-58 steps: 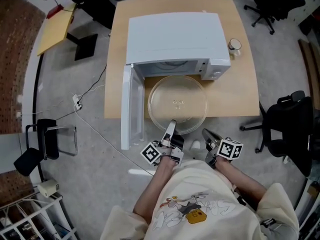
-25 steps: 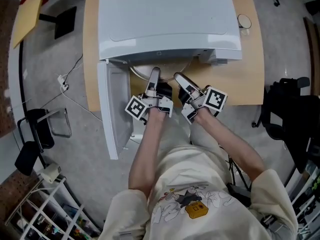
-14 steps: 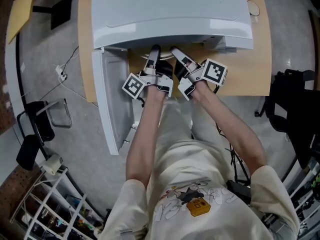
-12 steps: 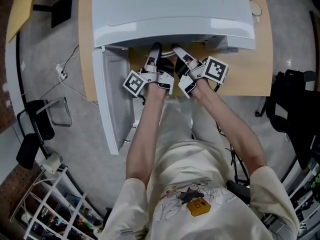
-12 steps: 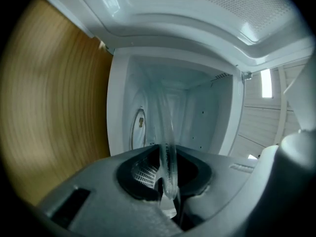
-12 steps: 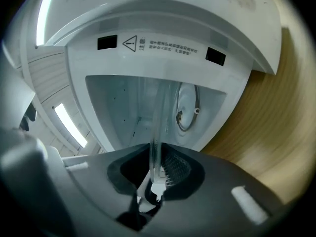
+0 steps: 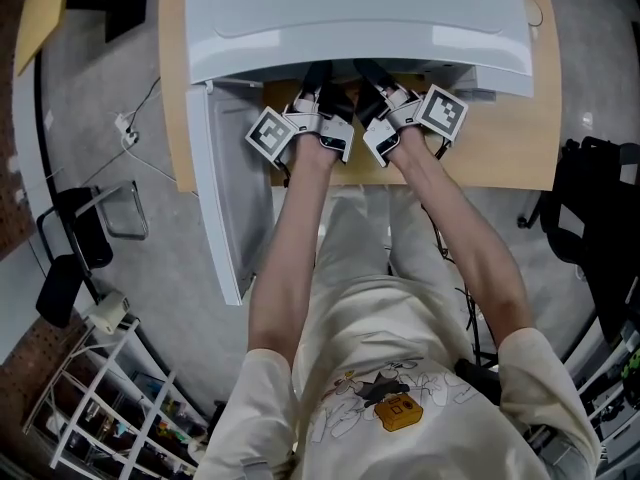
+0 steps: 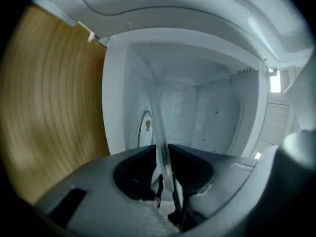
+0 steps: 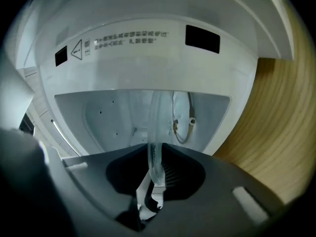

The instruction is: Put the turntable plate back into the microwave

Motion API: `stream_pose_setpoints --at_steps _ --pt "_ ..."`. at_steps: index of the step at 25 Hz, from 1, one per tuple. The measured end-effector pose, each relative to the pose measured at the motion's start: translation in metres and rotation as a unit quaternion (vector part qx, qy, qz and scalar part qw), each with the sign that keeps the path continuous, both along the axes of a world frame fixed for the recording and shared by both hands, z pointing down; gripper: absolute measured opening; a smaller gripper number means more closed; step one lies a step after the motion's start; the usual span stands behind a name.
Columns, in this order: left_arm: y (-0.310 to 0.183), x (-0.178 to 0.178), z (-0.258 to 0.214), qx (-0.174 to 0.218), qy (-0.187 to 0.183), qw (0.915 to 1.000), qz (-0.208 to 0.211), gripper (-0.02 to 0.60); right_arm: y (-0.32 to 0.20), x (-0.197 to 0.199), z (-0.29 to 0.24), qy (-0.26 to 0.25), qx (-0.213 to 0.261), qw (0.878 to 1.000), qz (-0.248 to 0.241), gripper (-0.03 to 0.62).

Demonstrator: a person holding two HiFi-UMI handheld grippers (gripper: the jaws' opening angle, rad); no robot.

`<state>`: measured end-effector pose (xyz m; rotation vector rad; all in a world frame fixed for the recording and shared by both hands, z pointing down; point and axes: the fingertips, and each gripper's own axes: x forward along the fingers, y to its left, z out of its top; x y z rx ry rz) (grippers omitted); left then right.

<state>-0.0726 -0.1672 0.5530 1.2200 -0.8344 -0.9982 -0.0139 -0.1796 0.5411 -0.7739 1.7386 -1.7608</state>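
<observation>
The clear glass turntable plate is seen edge-on, reaching into the white microwave cavity. In the left gripper view my left gripper is shut on its rim. The right gripper view shows the plate's rim between the jaws of my right gripper, which grip it while opening slightly. From the head view both grippers, left and right, reach level under the microwave's front edge, and the plate is hidden by the microwave's top. A roller ring lies on the cavity floor.
The microwave door hangs open to the left of my left arm. The wooden table carries the microwave, with a small cup at its right. An office chair stands to the right, a wire rack at lower left.
Both grippers have pushed forward into the microwave opening with the plate. The plate, still partly in sight a second ago, is now hidden under the microwave's top in the head view.
</observation>
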Motion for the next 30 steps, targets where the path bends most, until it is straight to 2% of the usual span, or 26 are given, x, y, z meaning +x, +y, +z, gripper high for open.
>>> stream_pose_setpoints --at_steps 3,10,16,19,25,30 --pt "0.000 -0.003 0.002 -0.007 0.003 1.0000 -0.001 0.095 -0.006 0.006 0.002 0.002 0.001 1.000 0.009 0.071" --pt "-0.001 -0.009 0.007 -0.021 0.004 0.9998 0.001 0.040 -0.018 0.010 0.011 0.012 -0.004 1.000 0.017 0.063" --pt "-0.011 -0.007 0.009 -0.022 -0.023 0.9993 0.019 0.035 0.000 0.007 0.016 0.060 -0.012 0.998 -0.021 0.064" --pt "-0.015 -0.008 0.015 -0.033 -0.027 0.9988 0.023 0.032 0.009 0.000 0.022 0.066 -0.033 0.997 -0.037 0.055" --pt "-0.017 -0.001 0.023 -0.039 -0.029 0.9983 0.033 0.031 0.004 0.000 0.034 0.059 -0.057 0.996 -0.032 0.041" --pt "-0.017 -0.001 0.030 -0.050 -0.053 0.9964 0.042 0.034 0.001 0.005 0.037 0.070 -0.084 0.994 -0.008 0.036"
